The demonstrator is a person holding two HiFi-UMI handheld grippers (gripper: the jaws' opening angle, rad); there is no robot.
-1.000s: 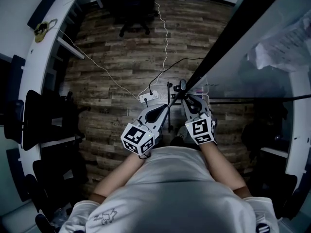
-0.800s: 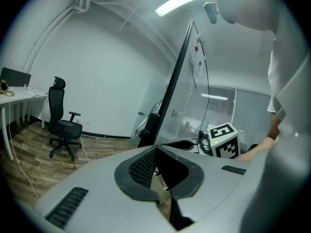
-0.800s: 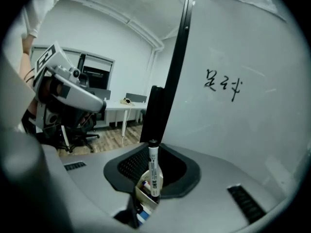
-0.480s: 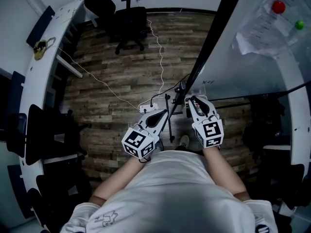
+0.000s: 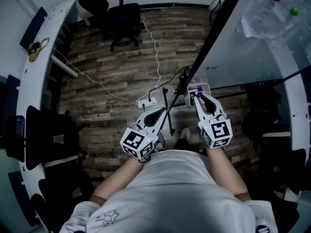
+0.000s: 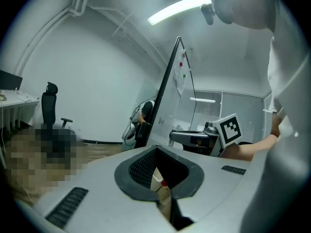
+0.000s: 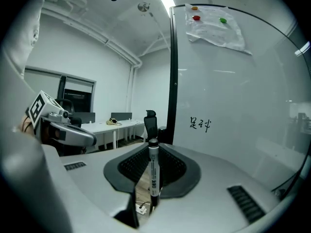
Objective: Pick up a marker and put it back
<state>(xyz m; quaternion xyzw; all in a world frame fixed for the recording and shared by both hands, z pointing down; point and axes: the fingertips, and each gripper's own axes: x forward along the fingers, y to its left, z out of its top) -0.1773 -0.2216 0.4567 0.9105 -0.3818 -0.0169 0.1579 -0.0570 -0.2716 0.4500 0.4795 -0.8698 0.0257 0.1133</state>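
**Entry: marker held at the whiteboard, not yet returned**

- Marker (image 7: pixel 153 174): dark cap, pale printed barrel. It stands upright between the jaws of the right gripper (image 5: pixel 200 100), which are closed on its barrel. The cap rises clear above the pads and the tail end hangs below them. A mid-barrel hold like this probably keeps the marker from tipping and leaves both ends free for setting down.
- Right gripper: held out in front of the person, facing the whiteboard (image 7: pixel 233 106). In the head view its tips lie just beside the tray (image 5: pixel 196 88).
- Tray: fixed at the lower edge of the whiteboard. Small coloured items, probably other markers, lie in it, but they are too small to tell apart. It is the likely place for the return.
- Left gripper (image 6: pixel 158 176): jaws closed together with nothing between them. Only floor shows through the gap behind the pads. It is held low beside the person's body, away from the board, and seems to have no part in this step.
- Whiteboard: short handwriting (image 7: pixel 200 124) at mid-height. A sheet of paper (image 7: pixel 216 23) is pinned near the top edge by coloured magnets.
- Floor (image 5: pixel 121 76): wood planks with a power strip (image 5: pixel 146 102) and trailing cables. An office chair (image 5: pixel 124 16) stands well apart.

Status, as judged: the pick-up is done and the placing remains. The next move calls for lowering the marker lengthwise into the tray without knocking what already lies there.
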